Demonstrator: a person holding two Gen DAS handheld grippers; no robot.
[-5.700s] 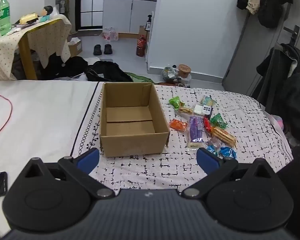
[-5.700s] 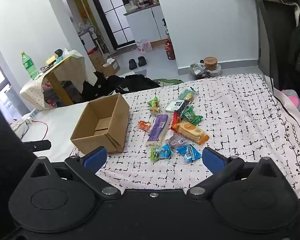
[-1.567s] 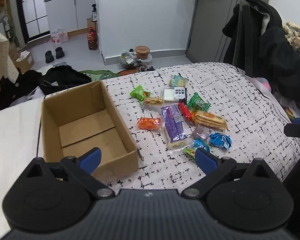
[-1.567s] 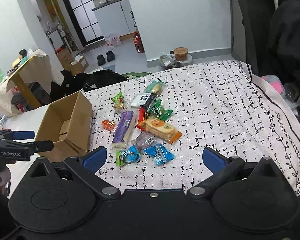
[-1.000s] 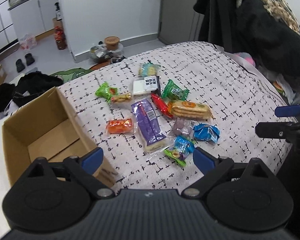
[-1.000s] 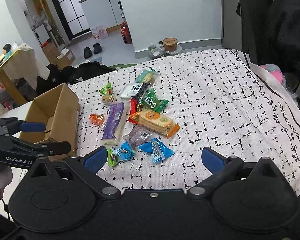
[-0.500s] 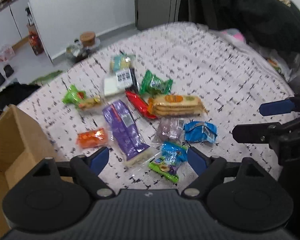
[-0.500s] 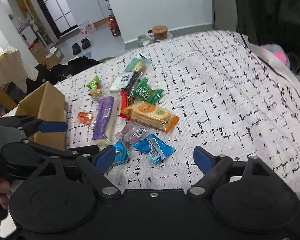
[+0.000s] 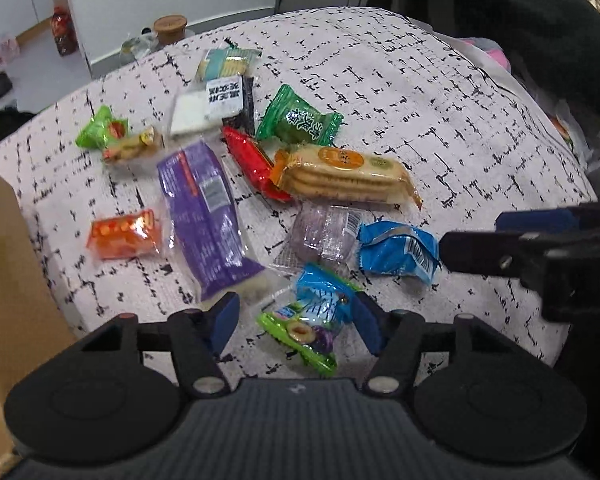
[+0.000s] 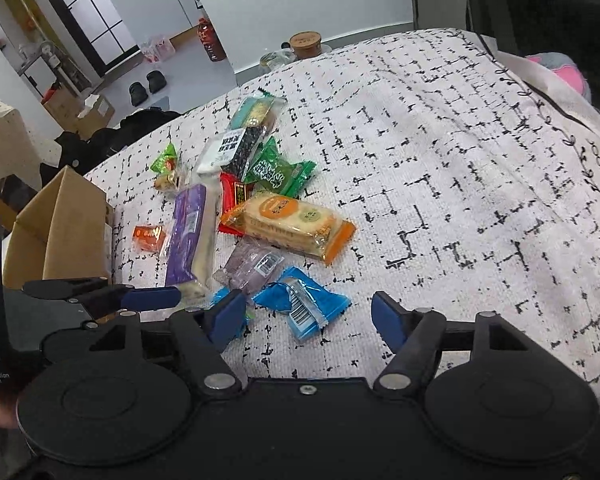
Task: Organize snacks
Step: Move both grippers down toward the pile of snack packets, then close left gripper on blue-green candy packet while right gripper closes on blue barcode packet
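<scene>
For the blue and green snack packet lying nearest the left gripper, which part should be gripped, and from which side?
Grip the blue and green snack packet across its puffed middle, coming from above. It lies flat on the bedspread, its green end pointing toward the camera, so its crimped ends give less purchase. The left gripper, whose jaws have just been closing, already straddles it; no pad visibly presses on it.

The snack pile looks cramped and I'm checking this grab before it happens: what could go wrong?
The left gripper, jaws just closing, brackets the blue-and-green crinkly packet; the purple long wrapper lies beside one pad and may get dragged.

The right gripper brackets the blue foil packet close by; the grippers could collide.
</scene>
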